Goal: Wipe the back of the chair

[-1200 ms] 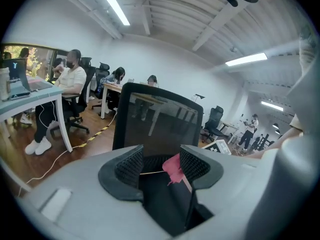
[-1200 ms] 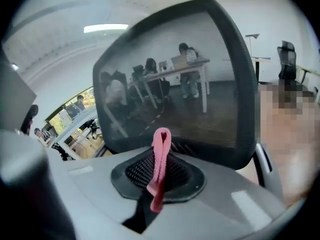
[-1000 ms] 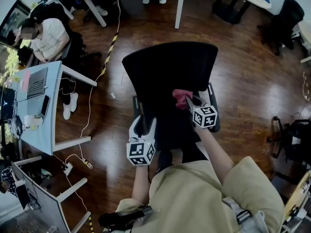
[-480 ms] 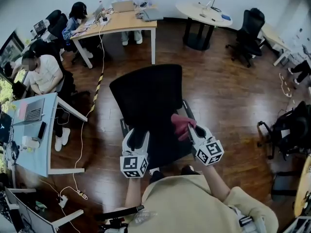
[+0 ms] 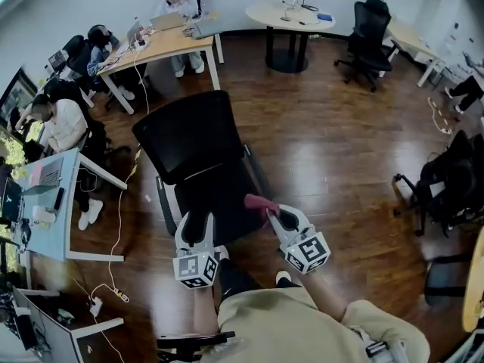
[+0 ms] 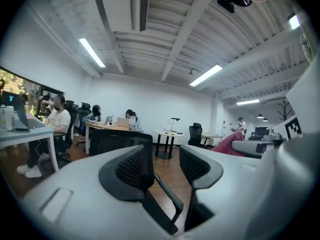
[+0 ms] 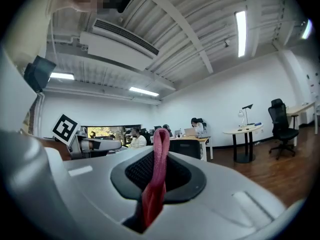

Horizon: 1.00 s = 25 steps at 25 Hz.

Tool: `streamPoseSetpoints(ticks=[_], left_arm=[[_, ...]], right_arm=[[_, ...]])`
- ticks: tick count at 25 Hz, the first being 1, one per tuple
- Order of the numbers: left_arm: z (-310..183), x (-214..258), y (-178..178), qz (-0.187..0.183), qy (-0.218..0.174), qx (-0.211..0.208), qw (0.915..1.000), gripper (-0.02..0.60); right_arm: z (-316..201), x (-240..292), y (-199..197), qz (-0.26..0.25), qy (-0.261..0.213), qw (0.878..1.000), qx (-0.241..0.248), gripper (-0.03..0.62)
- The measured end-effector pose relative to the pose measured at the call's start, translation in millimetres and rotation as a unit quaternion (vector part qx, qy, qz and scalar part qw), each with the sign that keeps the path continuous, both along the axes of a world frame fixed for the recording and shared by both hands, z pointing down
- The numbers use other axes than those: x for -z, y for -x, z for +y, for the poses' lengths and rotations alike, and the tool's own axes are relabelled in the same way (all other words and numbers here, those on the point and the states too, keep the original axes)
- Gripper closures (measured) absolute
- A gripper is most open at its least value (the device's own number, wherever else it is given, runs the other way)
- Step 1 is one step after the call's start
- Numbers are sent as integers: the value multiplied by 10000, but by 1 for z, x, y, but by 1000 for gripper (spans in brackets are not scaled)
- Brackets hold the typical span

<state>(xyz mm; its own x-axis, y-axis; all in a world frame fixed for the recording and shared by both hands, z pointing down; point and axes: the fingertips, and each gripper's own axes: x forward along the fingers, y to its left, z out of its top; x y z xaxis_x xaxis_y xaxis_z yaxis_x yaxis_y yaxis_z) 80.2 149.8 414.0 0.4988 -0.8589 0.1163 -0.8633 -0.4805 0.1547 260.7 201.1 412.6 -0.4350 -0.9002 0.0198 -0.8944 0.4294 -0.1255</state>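
Right hand-held gripper pinches a pink cloth; left hand-held gripper spread, beside the black chair at centre frame.

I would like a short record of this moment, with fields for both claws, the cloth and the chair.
left claw: open, holding nothing
right claw: shut on the pink cloth
chair: black, upright on the wooden floor
contact: cannot tell whether the cloth touches the chair
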Motion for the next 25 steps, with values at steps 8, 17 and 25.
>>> streamPoseSetpoints(ticks=[8,17,25], left_arm=[[91,47,-21,-155,-279,293,9991,370],[111,68,20,-245,-759,163,9967,370],[131,66,91,-2,-677,567,9961,379]], right_arm=[[61,23,1,-295,-9,9975,644,568],[66,51,52,-214,-418,9973,568,569],[74,53,114,-74,-392,9972,631,569]])
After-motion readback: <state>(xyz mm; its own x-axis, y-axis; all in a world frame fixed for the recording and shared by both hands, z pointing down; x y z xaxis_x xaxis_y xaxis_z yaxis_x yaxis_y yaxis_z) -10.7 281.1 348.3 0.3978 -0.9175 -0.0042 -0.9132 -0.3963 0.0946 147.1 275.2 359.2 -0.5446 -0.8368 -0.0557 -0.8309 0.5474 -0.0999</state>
